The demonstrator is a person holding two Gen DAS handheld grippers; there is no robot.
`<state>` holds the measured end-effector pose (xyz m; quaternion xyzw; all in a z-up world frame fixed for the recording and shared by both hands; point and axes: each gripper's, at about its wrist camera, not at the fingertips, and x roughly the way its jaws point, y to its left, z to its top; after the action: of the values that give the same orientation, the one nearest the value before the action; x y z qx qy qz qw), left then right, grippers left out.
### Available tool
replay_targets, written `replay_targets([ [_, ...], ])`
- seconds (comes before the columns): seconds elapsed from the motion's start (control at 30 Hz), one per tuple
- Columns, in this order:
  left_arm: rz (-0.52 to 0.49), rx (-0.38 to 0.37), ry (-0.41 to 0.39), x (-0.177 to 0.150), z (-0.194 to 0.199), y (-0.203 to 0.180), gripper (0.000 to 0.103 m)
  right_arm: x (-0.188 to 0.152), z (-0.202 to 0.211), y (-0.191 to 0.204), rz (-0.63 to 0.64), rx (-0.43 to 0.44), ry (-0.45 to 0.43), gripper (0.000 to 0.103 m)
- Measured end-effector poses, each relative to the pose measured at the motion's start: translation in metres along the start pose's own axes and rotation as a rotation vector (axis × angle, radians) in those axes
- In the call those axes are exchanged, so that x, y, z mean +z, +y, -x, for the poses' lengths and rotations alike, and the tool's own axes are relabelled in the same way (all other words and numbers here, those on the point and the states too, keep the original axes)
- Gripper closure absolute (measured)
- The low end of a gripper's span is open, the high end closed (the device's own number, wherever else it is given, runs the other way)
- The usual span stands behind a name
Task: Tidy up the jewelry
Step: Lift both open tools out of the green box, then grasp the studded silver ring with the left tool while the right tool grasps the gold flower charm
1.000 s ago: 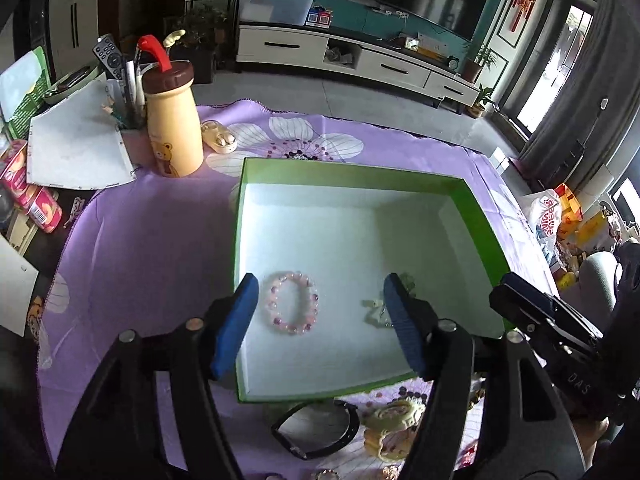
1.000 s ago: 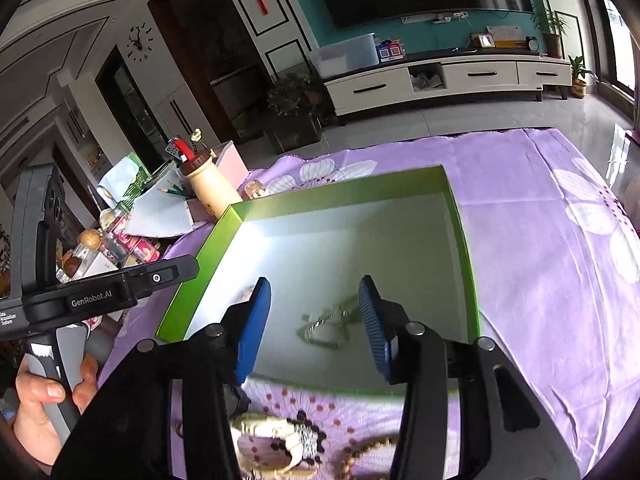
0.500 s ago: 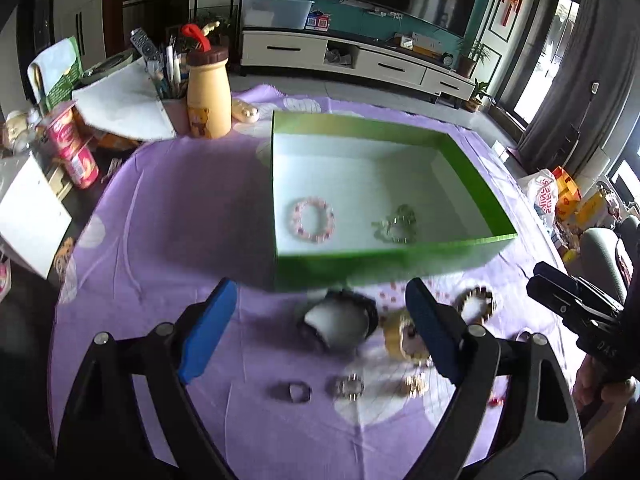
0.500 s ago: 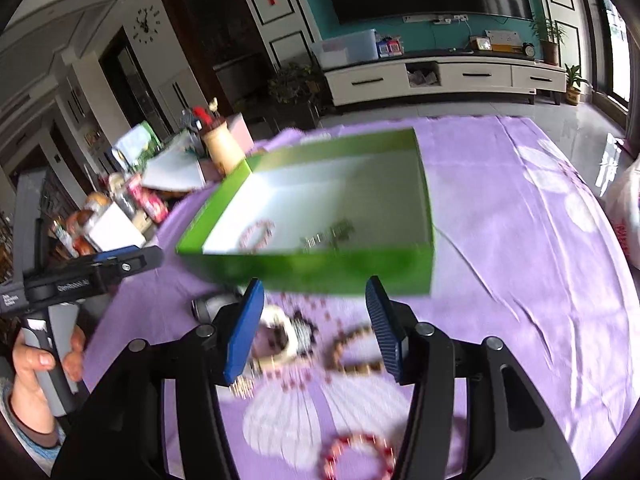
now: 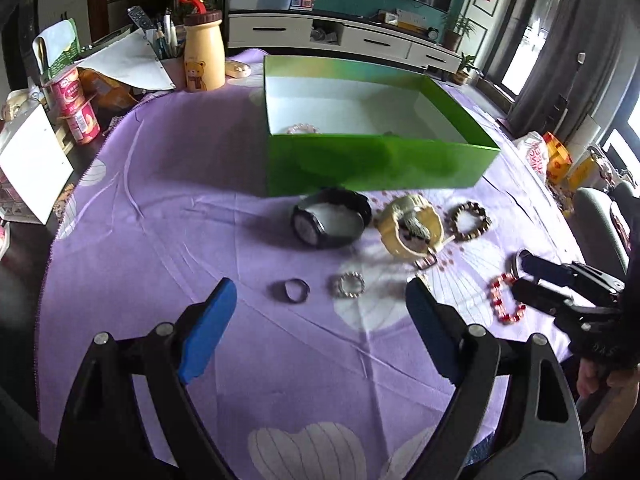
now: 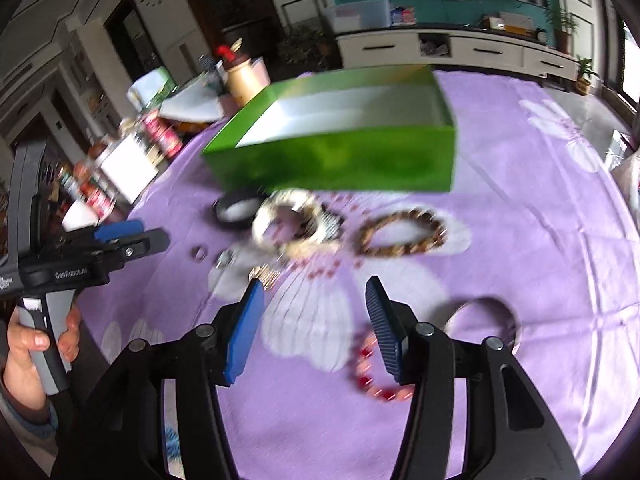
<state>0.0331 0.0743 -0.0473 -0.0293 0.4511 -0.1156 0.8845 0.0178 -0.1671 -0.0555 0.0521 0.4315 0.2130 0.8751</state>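
Two grippers hovering, jaws spread, holding nothing: left gripper (image 5: 316,312) | right gripper (image 6: 316,320) | green box (image 5: 376,164) sitting beyond loose jewelry | bare purple cloth (image 5: 168,216) lying leftward.

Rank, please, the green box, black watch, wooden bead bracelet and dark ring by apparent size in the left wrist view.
1. green box
2. black watch
3. wooden bead bracelet
4. dark ring, though it lies nearer the camera.

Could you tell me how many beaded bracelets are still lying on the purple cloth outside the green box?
2: a brown beaded bracelet right of the cream watch, and a red beaded bracelet nearer the right hand-held gripper. Others may be hidden.
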Motion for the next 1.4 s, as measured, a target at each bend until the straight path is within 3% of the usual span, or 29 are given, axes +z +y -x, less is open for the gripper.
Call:
replay_targets([
  [0.23,-0.014,-0.050,0.022,-0.016,-0.010,-0.006,0.020,-0.017,-0.030,0.025,0.060,0.060,0.062,0.050],
  [0.33,-0.024,-0.063,0.026,-0.021,-0.014,-0.007,0.023,-0.015,-0.043,0.031,0.068,0.068,0.063,0.058],
  [0.47,-0.027,-0.073,0.030,-0.021,-0.018,-0.005,0.029,-0.011,-0.061,0.035,0.078,0.058,0.069,0.066],
  [0.67,-0.039,-0.092,0.030,-0.019,-0.022,-0.006,0.032,-0.002,-0.077,0.041,0.095,0.034,0.051,0.067],
  [0.8,-0.044,-0.107,0.036,-0.017,-0.030,-0.009,0.034,0.001,-0.083,0.046,0.131,-0.017,0.033,0.083],
  [1.13,-0.068,-0.132,0.055,-0.006,-0.055,-0.023,0.051,-0.011,-0.059,0.015,0.046,-0.006,0.016,0.083],
  [1.4,-0.116,-0.068,0.061,-0.005,-0.071,-0.031,0.059,-0.014,-0.048,0.006,0.025,0.007,-0.004,0.083],
])
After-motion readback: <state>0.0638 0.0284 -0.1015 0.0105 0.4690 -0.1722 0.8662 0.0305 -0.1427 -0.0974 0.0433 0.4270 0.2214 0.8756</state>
